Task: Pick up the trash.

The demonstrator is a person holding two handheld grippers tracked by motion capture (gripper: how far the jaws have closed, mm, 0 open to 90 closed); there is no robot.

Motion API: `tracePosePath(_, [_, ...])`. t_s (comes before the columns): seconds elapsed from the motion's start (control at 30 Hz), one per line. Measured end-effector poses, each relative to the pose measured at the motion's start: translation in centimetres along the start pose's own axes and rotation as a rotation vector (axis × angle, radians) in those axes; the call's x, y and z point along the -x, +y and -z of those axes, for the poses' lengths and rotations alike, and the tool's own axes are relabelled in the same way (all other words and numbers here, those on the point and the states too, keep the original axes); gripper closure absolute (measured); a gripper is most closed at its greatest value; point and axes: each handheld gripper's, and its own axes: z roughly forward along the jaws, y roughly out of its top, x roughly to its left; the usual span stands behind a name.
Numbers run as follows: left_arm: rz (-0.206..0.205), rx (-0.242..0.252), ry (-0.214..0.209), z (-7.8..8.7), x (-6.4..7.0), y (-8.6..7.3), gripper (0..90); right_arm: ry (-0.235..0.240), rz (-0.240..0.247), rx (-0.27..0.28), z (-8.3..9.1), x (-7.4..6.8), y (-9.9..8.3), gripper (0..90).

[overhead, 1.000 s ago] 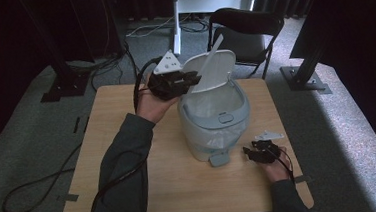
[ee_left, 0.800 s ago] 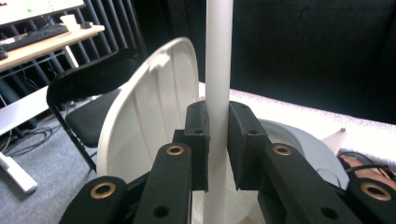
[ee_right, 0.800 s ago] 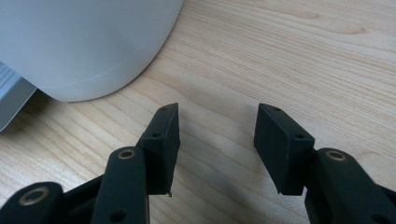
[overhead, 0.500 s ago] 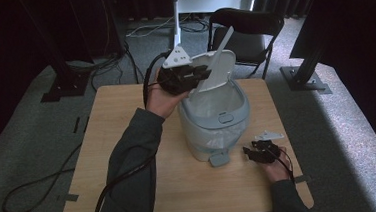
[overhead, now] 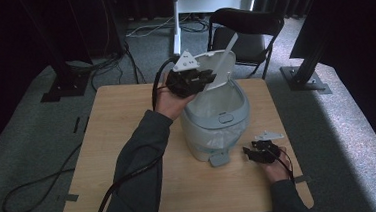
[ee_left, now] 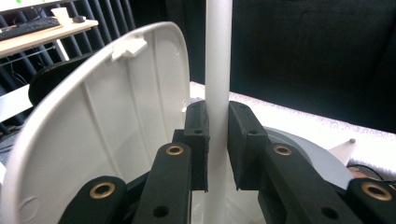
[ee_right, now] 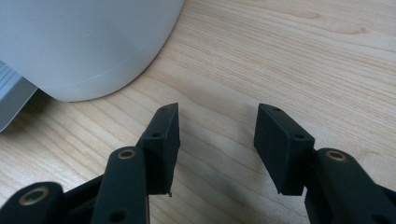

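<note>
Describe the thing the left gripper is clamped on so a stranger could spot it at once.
Start at the pale grey plastic pedal bin standing in the middle of the light wooden table. Its domed lid is tipped up at the back, and beside it the left gripper is shut on a slim white rod. Unlike the broad curved lid, the rod is thin and straight.

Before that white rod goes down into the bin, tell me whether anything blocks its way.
Nothing visible does. The left gripper clamps the white rod above the open pedal bin; its lid stands raised beside the rod, not across the opening.
</note>
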Motion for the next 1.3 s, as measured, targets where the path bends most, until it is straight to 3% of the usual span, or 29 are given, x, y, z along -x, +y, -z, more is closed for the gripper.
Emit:
tracePosePath(0.53, [0.019,-0.03,-0.013,-1.1,-0.1,-1.3,78.0,0.001,0.0,0.0,0.0,0.0,0.0,49.7])
tracePosePath(0.67, [0.031,-0.039,-0.019,-1.1,-0.3,-1.8,69.2,0.001,0.0,0.0,0.0,0.0,0.0,49.7])
tracePosePath(1.0, [0.041,-0.034,-0.001,0.7,-0.6,-2.7,61.8,0.001,0.001,0.002,0.0,0.0,0.0,49.8])
tracePosePath(1.3, [0.057,-0.049,0.046,3.1,-0.9,-4.0,59.8,0.0,0.001,0.005,0.0,0.0,-0.1,49.7])
